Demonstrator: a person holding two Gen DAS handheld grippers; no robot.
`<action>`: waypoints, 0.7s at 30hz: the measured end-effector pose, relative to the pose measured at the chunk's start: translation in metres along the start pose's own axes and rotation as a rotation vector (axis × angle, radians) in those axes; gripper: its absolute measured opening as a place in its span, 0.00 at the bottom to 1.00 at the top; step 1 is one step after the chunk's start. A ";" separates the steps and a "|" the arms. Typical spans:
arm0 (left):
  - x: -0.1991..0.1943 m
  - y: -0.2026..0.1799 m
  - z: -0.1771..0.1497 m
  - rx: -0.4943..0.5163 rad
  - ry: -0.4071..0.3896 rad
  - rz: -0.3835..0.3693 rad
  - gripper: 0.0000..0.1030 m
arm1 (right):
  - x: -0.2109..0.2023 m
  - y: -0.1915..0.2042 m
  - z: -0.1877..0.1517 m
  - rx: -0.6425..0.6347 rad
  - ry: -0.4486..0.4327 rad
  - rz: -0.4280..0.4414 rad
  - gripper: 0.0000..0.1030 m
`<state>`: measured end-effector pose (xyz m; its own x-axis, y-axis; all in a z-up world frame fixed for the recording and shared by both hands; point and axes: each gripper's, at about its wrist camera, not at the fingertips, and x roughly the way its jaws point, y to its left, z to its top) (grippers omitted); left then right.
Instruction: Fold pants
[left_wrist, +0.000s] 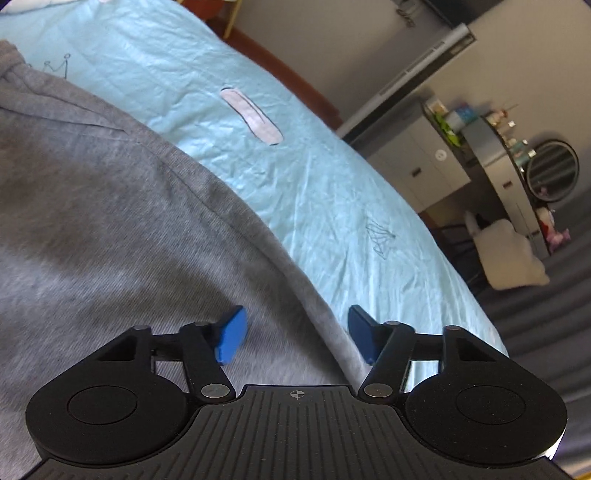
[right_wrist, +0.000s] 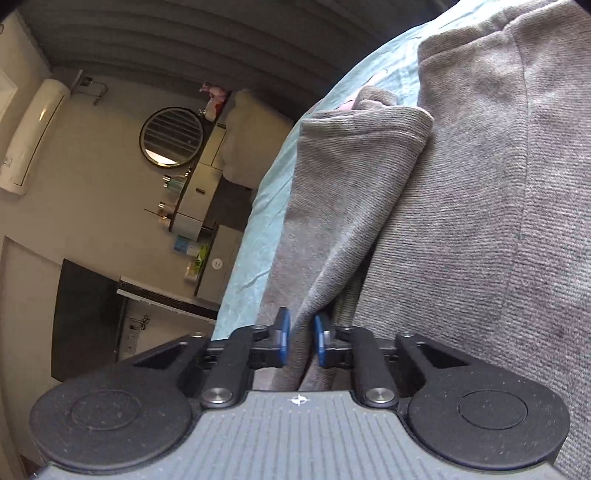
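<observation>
Grey sweatpants (left_wrist: 110, 221) lie spread on a light blue bed sheet (left_wrist: 314, 166). My left gripper (left_wrist: 297, 334) hovers low over their hemmed side edge. Its blue pads (left_wrist: 232, 334) stand well apart on either side of that edge, not pressing it. In the right wrist view the same pants (right_wrist: 461, 221) fill the right side, with a ribbed cuff (right_wrist: 362, 147) raised in a fold. A pinch of that fold runs down between the narrow blue pads (right_wrist: 283, 338) of my right gripper (right_wrist: 302, 339), which is shut on the cloth. The sheet (right_wrist: 255, 229) shows to the left of it.
The bed's edge drops off to a dark floor on the right of the left wrist view. Beyond stand a dresser with a round mirror (left_wrist: 552, 171) and a white cushioned seat (left_wrist: 509, 254). A brown bed frame (left_wrist: 280, 70) borders the sheet's far side.
</observation>
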<state>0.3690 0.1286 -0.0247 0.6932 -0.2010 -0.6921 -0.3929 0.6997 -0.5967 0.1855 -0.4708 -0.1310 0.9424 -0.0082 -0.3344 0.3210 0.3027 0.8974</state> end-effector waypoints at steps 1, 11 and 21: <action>0.004 -0.001 0.003 -0.009 -0.001 -0.001 0.60 | 0.000 -0.001 0.001 0.010 -0.003 0.008 0.13; 0.021 0.005 0.014 -0.033 0.044 0.007 0.08 | 0.000 -0.003 -0.002 0.015 -0.042 0.032 0.14; -0.077 0.019 -0.026 0.081 -0.012 -0.098 0.07 | 0.001 0.002 0.002 0.022 -0.030 0.028 0.25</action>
<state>0.2929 0.1398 0.0064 0.7332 -0.2634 -0.6269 -0.2733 0.7300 -0.6264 0.1869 -0.4723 -0.1288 0.9534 -0.0287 -0.3003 0.2960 0.2818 0.9127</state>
